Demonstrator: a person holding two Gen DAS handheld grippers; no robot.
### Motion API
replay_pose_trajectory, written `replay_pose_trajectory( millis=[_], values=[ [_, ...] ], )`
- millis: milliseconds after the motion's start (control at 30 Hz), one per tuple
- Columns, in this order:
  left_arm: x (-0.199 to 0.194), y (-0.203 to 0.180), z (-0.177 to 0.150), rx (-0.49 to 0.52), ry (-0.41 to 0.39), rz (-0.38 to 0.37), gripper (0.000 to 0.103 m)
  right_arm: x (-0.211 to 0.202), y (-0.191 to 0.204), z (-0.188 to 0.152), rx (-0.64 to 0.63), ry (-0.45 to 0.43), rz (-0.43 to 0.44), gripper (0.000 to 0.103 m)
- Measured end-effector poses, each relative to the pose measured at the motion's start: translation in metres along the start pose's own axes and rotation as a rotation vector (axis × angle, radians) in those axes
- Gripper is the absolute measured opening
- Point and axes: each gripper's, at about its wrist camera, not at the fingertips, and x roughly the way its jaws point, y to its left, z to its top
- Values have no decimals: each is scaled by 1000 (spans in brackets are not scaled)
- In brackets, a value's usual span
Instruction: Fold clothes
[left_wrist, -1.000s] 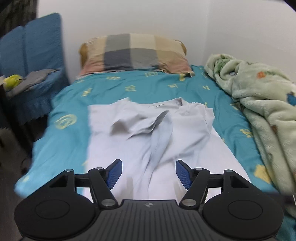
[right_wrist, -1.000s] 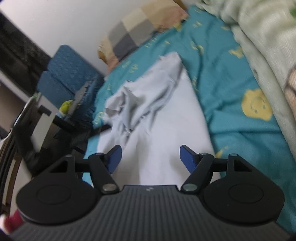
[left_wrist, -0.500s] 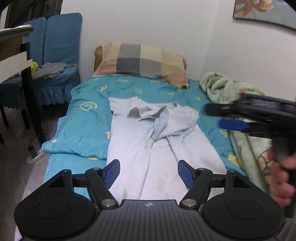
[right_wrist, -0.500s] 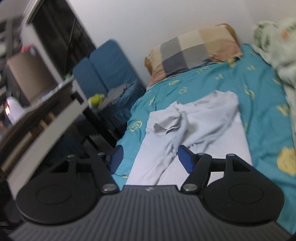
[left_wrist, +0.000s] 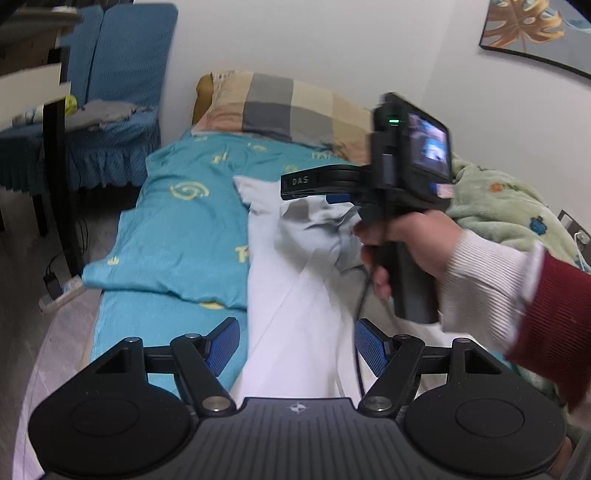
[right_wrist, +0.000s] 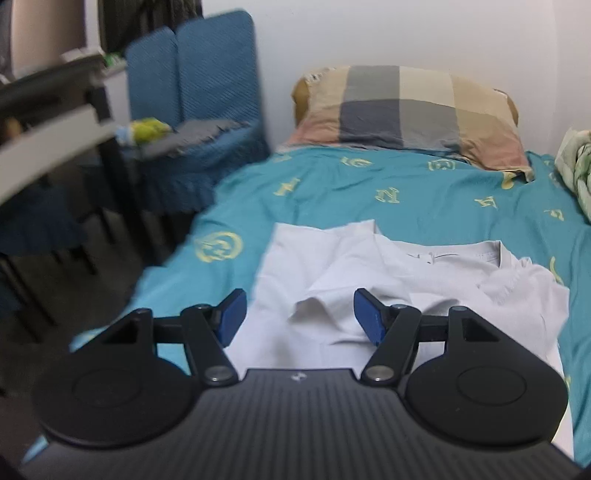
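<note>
A pale grey-white T-shirt lies lengthwise on the bed, its upper part rumpled, with the collar toward the pillow. My left gripper hangs open above the shirt's lower end, nothing between its blue pads. In the left wrist view a person's hand in a white and red sleeve holds the right gripper over the shirt's crumpled top. Seen from its own camera, the right gripper stands open over a raised fold near the left sleeve, holding nothing.
A teal patterned sheet covers the bed, with a checked pillow at its head. A green fleece blanket is heaped along the right side. Blue chairs and a dark table leg stand left of the bed.
Both grippers have pulled back and risen, then the right one swung in over the shirt's rumpled top. The shirt itself has not moved. Both stay open.
</note>
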Motion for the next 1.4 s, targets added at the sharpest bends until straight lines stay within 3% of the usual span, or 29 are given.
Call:
replay_pose_trajectory(
  millis=[67, 133, 200, 433, 533, 667, 767, 833, 1000, 1067, 1133, 1200, 1400],
  values=[
    [7, 9, -3, -21, 17, -4, 71, 19, 3, -2, -33, 25, -65, 46],
    [9, 16, -4, -46, 23, -16, 71, 28, 1, -4, -66, 29, -147, 16],
    [8, 19, -4, -62, 18, -22, 71, 31, -7, 0, -59, 18, -182, 5],
    [7, 16, -4, -79, -3, -47, 72, 12, -71, 35, 92, -117, -209, 3],
    [16, 11, -8, -73, 15, -67, 72, 19, -107, 34, 203, -111, -217, 3],
    [29, 8, -10, -51, 28, -32, 72, 41, -152, 10, 353, -58, -200, 3],
    [42, 10, -11, -62, 51, -15, 72, 60, -176, -20, 462, 3, -151, 4],
    [50, 12, -11, -61, 63, -3, 72, 60, -184, -33, 505, -35, -100, 4],
    [59, 13, -8, -48, 66, 11, 72, 49, -188, -28, 535, 19, -26, 7],
    [57, 12, -7, -39, 56, 18, 72, 33, -183, -23, 512, 41, -8, 20],
    [52, 11, -6, -44, 48, 16, 72, 11, -178, -18, 487, 41, 10, 52],
    [48, 13, -6, -66, 50, 8, 72, -20, -170, -15, 477, 9, 25, 64],
    [27, 8, -6, -71, 25, 8, 72, -129, -140, -20, 475, 23, 78, 64]
  ],
)
